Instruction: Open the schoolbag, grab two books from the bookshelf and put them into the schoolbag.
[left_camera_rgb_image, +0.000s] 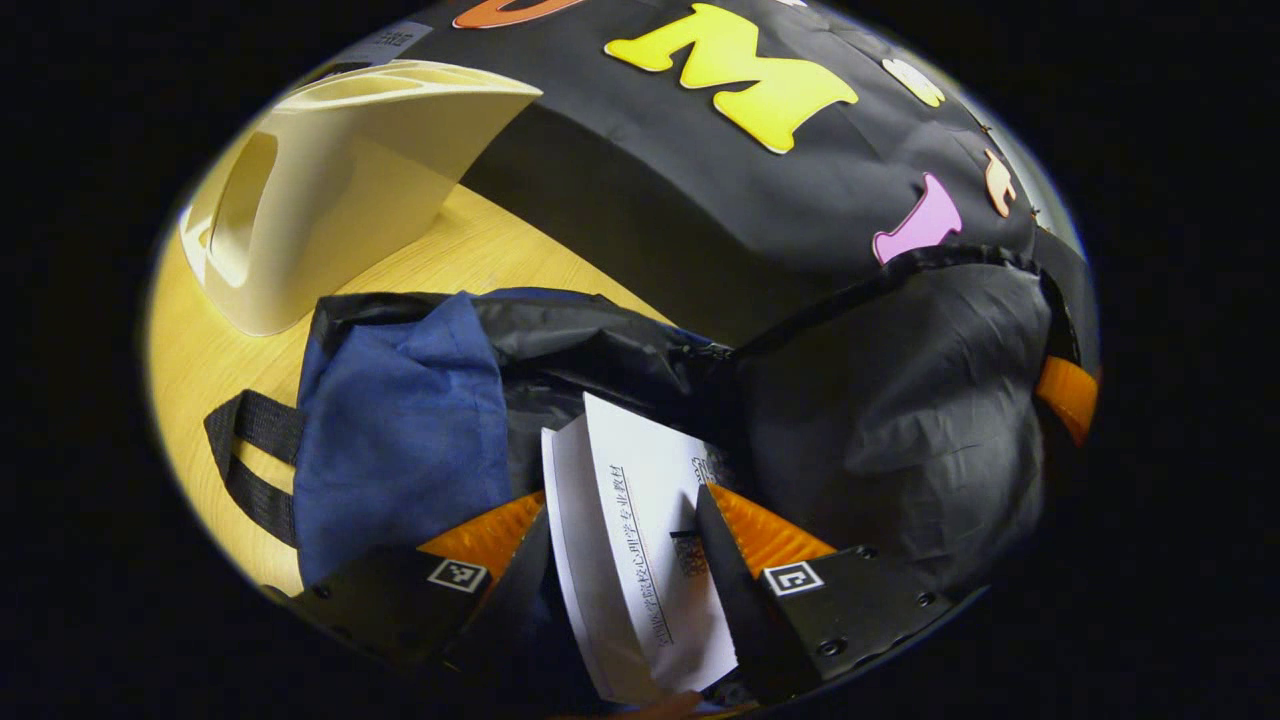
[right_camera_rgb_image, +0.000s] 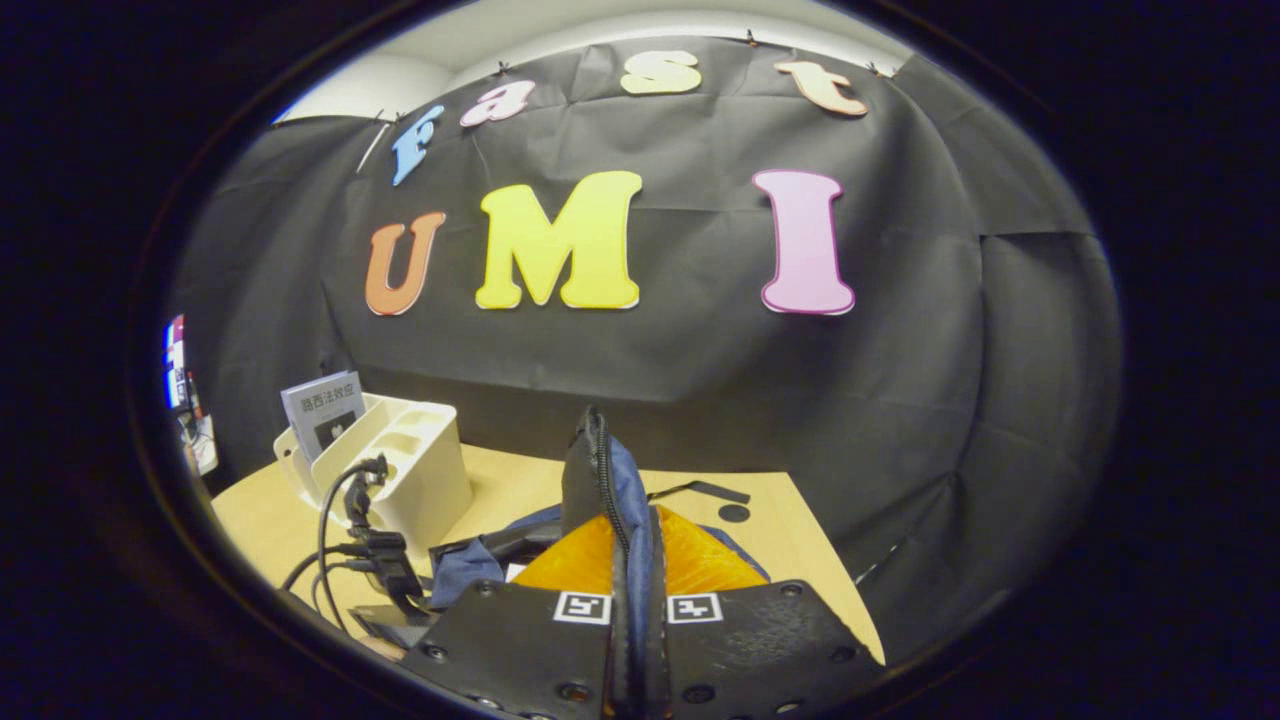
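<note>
Both grippers (left_camera_rgb_image: 620, 545) (right_camera_rgb_image: 637, 590) have black screwed plates, square coded markers and orange ribbed jaws.

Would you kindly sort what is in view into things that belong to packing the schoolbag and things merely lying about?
Part of the job:
- schoolbag, open
- white book between the left gripper's fingers, going into the bag
- second book standing in the cream bookshelf
- right gripper pinching the bag's zipper edge

Just lying about:
- black cables
- wooden table

A pale wooden table (right_camera_rgb_image: 780, 520) stands before the black cloth wall (right_camera_rgb_image: 900, 400), with a small dark disc (right_camera_rgb_image: 733, 513) lying on it.
</note>
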